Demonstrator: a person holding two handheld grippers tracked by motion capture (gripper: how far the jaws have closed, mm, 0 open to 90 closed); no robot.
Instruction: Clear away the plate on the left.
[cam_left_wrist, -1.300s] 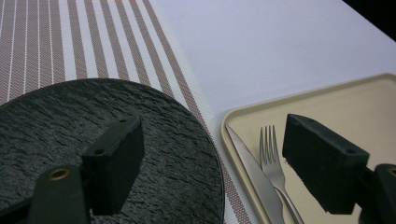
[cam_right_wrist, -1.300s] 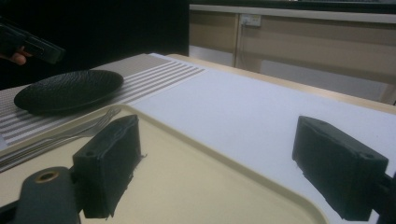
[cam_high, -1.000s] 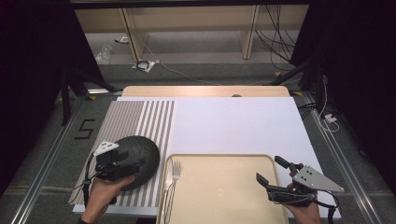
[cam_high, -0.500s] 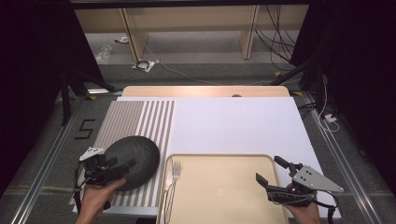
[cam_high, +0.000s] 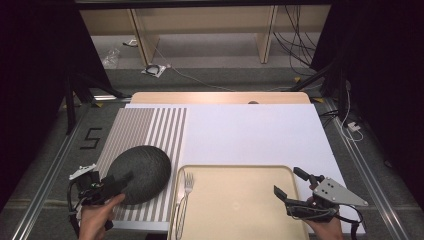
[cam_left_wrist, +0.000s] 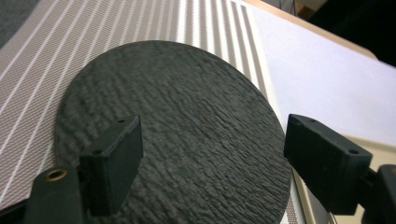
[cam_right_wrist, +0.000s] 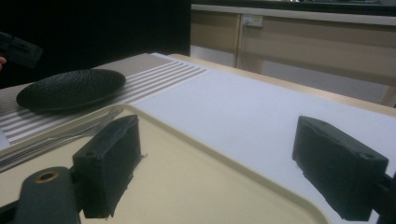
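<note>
White table (cam_high: 250, 130) lies bare beyond the plate (cam_high: 142, 172) — both grippers' jaws wide.

Pale wooden worktop (cam_high: 220, 97), visible as a bare strip along the far edge. Almost fully covered by a white sheet (cam_high: 250, 135) laid flat, reaching the right and near edges. Striped grey-and-white placemat (cam_high: 145, 127) laid flat on the left part, its right edge adjoining the white sheet. Round, dark, textured plate (cam_high: 141, 172) resting on the near half of the placemat, right rim just beside the tray. Beige tray (cam_high: 235, 200) resting at the near middle, mostly on the white sheet, its left edge over the placemat stripes. Fork (cam_high: 186, 192) lying inside the tray along its left wall, tines pointing away.
</note>
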